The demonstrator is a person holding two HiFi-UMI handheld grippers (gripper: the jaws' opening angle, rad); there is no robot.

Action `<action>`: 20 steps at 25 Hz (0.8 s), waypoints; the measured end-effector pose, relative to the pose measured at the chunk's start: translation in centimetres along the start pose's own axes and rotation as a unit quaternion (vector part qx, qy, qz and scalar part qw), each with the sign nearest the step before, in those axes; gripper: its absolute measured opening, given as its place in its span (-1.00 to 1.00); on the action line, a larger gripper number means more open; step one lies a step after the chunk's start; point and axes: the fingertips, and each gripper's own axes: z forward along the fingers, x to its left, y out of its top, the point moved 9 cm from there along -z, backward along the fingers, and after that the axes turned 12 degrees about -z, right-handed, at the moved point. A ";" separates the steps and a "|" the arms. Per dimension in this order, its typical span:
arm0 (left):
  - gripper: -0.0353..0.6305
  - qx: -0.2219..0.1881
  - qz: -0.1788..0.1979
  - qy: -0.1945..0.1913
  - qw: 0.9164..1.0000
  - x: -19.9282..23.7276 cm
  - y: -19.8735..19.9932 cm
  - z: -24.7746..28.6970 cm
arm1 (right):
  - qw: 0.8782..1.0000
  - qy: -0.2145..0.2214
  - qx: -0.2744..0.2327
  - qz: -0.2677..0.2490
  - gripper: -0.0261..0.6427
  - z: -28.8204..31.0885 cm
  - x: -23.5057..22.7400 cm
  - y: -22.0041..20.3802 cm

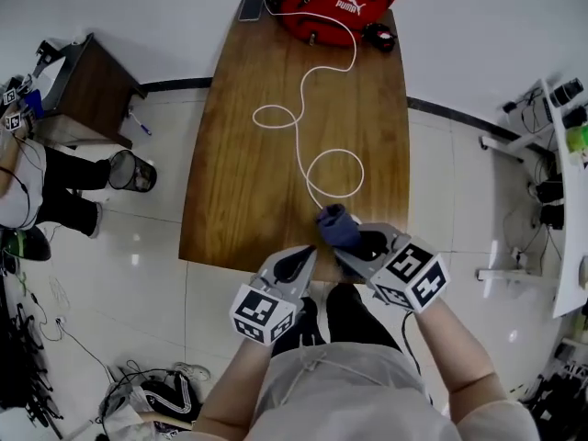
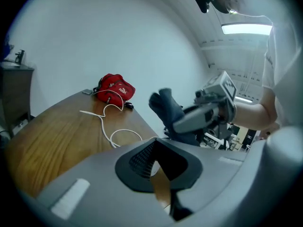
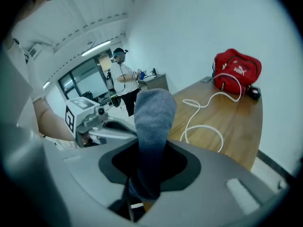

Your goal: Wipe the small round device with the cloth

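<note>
One red bag [image 1: 335, 3] reads PUMA; right hand-held gripper [image 1: 344, 249] grips the cloth [image 1: 337, 226].

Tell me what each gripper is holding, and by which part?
The right gripper holds the cloth by one end; the left gripper holds nothing.

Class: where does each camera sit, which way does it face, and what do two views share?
Head view: on the head, steeply down at the wooden table; left tongs, right tongs, forearms.
Left gripper view: on left tongs, across the table; its shut jaws.
Right gripper view: on right tongs, across the table; jaws gripping the blue cloth.
Both gripper views share the red bag.
</note>
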 end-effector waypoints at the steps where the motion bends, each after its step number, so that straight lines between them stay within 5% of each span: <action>1: -0.88 0.006 0.005 -0.007 1.000 -0.8 0.0 0.9 | 1.000 -0.007 -0.002 -0.018 -0.56 -0.3 -1.2 0.9; 11: -0.88 0.047 -0.014 0.004 0.999 -2.7 -1.5 7.4 | 0.986 0.127 0.076 -0.083 -0.56 6.1 -7.3 2.6; 20: -0.88 0.044 -0.044 0.029 0.998 -3.1 -1.4 8.1 | 0.934 0.283 0.181 -0.120 -0.56 12.2 -9.0 1.4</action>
